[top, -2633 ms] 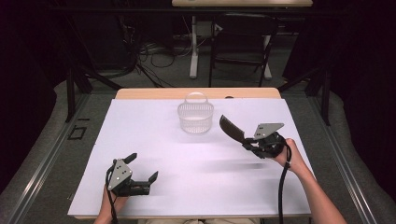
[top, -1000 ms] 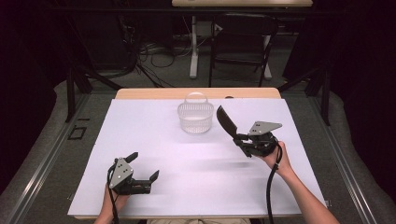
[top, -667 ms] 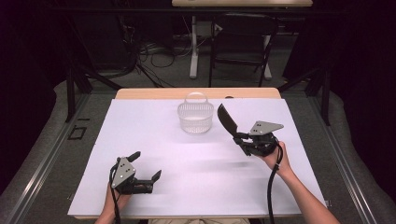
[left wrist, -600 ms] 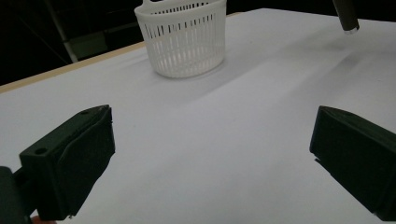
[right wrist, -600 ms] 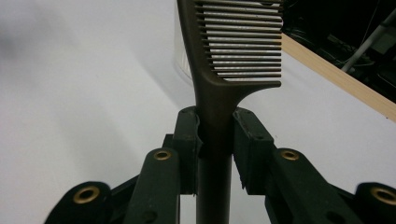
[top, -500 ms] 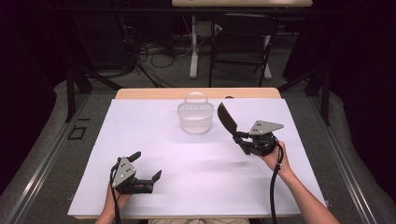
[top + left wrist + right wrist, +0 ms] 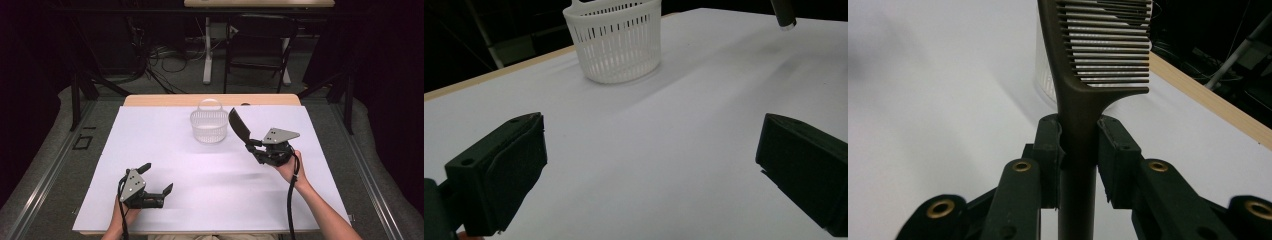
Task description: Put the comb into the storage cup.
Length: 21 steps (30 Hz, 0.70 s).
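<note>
On my left, the left claw (image 7: pixel 156 179) sits low over the near part of the desk (image 7: pixel 165 150), held by my left hand (image 7: pixel 122 216) at the bottom edge of the high view. Its jaws stand wide apart with nothing between them; in the left gripper view I see only bare white desk surface in the gap. Its cable loops down beside the hand.

Moving toward the middle, the white slotted basket (image 7: pixel 209 127) stands upright near the far edge of the desk, its handle raised. From the left gripper view the basket (image 7: pixel 614 42) lies well ahead of the open jaws, apart from them.

Just right of the basket, the dark comb (image 7: pixel 240 128) rises at a slant, its toothed head up and leaning toward the basket without touching it, as far as I can tell. The right claw (image 7: pixel 254 148) is clamped on the comb's handle. In the right gripper view the two pads press the handle from both sides, just below the teeth of the comb (image 7: pixel 1108 45). My right hand (image 7: pixel 287 167) carries this claw above the desk, right of centre.
</note>
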Tool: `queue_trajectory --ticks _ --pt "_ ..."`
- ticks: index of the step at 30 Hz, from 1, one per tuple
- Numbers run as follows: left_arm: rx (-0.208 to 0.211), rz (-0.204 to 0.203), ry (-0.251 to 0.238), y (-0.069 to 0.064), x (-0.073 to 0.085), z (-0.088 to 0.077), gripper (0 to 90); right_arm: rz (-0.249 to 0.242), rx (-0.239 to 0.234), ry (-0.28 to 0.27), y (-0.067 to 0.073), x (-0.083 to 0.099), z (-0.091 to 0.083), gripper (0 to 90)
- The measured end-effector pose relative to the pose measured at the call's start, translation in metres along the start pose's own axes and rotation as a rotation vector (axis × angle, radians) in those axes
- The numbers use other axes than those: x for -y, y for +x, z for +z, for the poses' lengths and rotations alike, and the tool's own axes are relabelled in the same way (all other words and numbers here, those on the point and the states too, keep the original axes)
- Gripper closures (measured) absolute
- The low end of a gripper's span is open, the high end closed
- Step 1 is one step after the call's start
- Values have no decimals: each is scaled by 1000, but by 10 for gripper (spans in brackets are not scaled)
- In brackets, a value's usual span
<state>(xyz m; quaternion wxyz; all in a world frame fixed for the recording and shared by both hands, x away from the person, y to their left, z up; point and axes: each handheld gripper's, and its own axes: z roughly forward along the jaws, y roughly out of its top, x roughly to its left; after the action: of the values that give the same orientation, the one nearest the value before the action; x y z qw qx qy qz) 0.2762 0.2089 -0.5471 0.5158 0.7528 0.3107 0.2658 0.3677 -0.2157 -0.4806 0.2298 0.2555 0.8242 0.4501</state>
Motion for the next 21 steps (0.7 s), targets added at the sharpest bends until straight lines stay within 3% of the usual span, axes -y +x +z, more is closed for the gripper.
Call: queue_trajectory --ticks 11,21 --pt "-11 -6 3 0 2 -2 2 17 1 -50 -3 -13 1 728" --pt "-8 -3 7 0 1 -1 2 5 1 -46 -2 -17 5 728"
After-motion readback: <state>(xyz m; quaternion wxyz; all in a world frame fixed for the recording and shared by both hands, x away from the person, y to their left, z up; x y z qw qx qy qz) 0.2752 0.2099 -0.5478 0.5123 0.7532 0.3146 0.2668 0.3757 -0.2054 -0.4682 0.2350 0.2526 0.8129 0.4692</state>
